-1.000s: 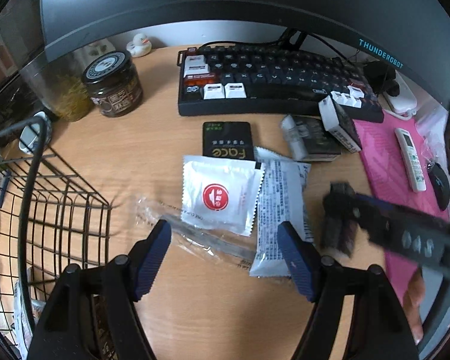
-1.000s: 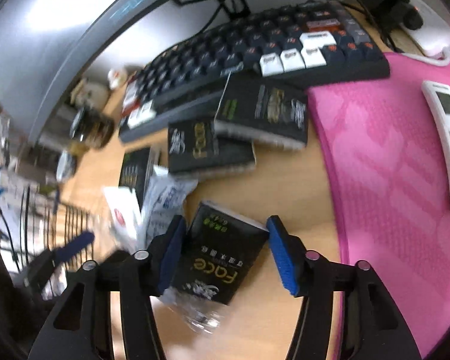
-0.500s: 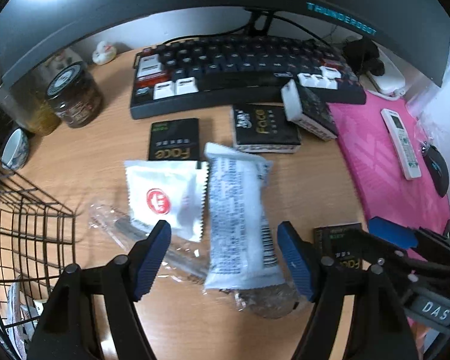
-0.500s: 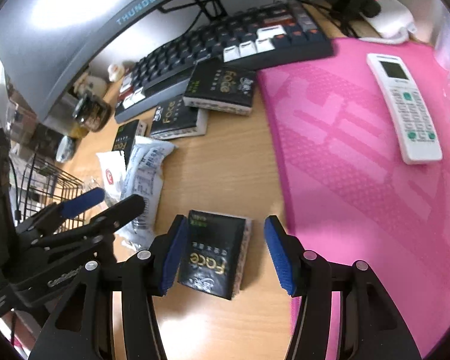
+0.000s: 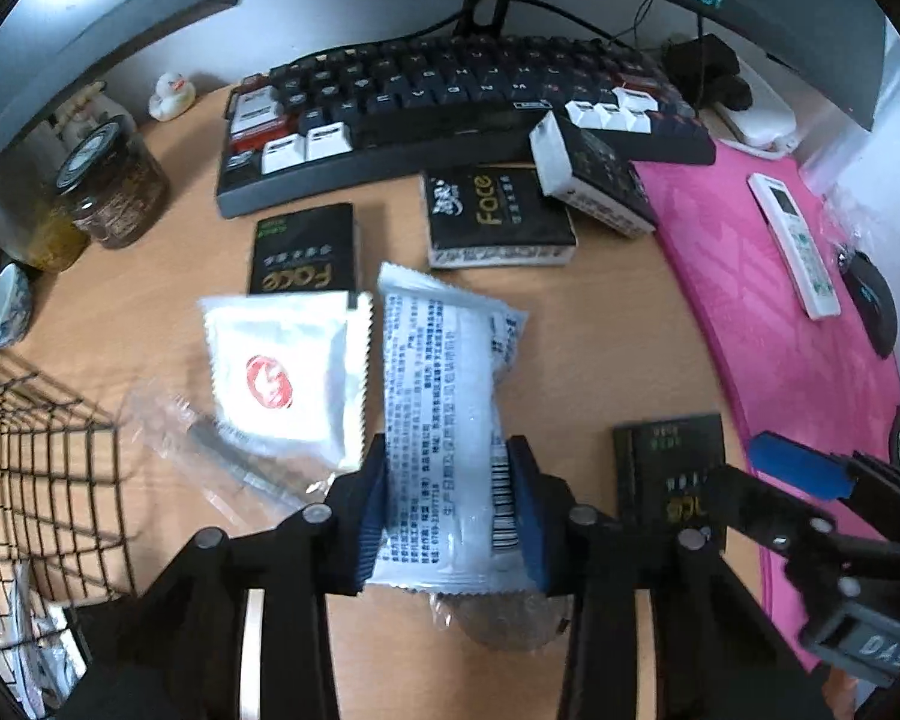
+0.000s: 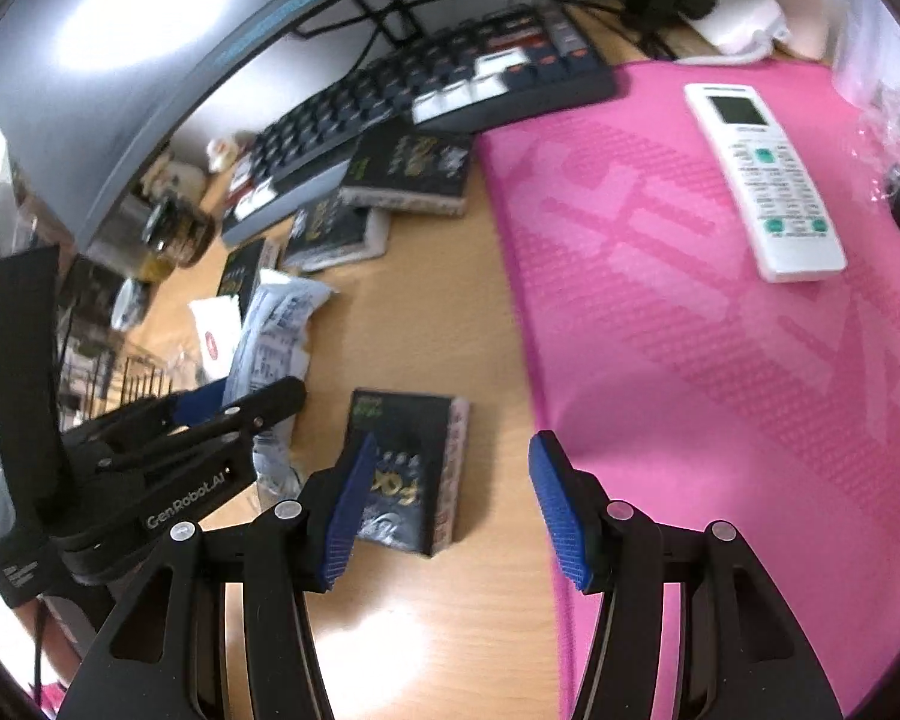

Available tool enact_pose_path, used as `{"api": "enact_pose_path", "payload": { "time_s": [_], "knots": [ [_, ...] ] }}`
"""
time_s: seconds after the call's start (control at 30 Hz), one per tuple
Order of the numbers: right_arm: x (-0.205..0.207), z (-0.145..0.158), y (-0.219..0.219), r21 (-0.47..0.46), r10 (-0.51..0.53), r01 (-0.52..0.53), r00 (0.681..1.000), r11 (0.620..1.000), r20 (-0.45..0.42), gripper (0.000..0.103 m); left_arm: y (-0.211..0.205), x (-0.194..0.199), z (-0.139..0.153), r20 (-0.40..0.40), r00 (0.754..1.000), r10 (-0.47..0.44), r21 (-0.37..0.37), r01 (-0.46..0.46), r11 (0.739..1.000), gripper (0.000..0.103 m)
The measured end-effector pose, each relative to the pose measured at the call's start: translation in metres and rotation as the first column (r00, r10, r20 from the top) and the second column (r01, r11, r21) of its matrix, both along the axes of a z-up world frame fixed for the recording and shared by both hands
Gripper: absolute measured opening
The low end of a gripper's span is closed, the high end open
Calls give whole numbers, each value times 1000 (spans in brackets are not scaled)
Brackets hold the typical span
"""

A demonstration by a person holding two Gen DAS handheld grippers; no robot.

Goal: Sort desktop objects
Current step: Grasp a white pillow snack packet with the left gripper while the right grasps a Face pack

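The left gripper (image 5: 453, 498) is closing its fingers on the white printed snack packet (image 5: 444, 420), blue pads against both its sides, beside a white sachet (image 5: 282, 372) on the bench (image 5: 600, 348). The right gripper (image 6: 447, 510) hangs released over a black Face tissue pack (image 6: 408, 468) near the pink mat (image 6: 720, 330).

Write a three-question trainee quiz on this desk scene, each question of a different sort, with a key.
1. True or false: the white air-conditioner remote lies on the pink desk mat.
2. Which item is between the left gripper pads? A) white printed snack packet B) black tissue pack C) glass jar
3. Fill in: the black keyboard sits below a ____.

Key: 1 true; 2 A; 3 monitor.
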State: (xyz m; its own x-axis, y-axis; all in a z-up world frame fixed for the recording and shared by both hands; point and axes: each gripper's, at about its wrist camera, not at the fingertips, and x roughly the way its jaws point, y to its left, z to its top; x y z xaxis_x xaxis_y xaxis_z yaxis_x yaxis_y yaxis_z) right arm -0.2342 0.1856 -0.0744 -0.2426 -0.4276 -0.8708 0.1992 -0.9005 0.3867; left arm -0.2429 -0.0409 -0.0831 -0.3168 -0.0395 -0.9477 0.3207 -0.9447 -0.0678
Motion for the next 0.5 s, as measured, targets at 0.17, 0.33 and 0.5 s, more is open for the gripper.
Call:
{"api": "enact_pose_path", "payload": {
  "time_s": [0.17, 0.33, 0.5],
  "knots": [
    [14, 0, -22, 23, 34, -34, 999, 999, -27, 54, -8, 33, 12, -20, 999, 28, -7, -28, 1000, 41],
    [18, -7, -43, 83, 44, -39, 997, 996, -57, 60, -14, 60, 15, -21, 998, 54, -9, -54, 998, 41],
    [25, -6, -57, 164, 89, -71, 991, 984, -105, 54, -13, 82, 8, 0, 998, 63, -7, -63, 998, 41]
  ]
}}
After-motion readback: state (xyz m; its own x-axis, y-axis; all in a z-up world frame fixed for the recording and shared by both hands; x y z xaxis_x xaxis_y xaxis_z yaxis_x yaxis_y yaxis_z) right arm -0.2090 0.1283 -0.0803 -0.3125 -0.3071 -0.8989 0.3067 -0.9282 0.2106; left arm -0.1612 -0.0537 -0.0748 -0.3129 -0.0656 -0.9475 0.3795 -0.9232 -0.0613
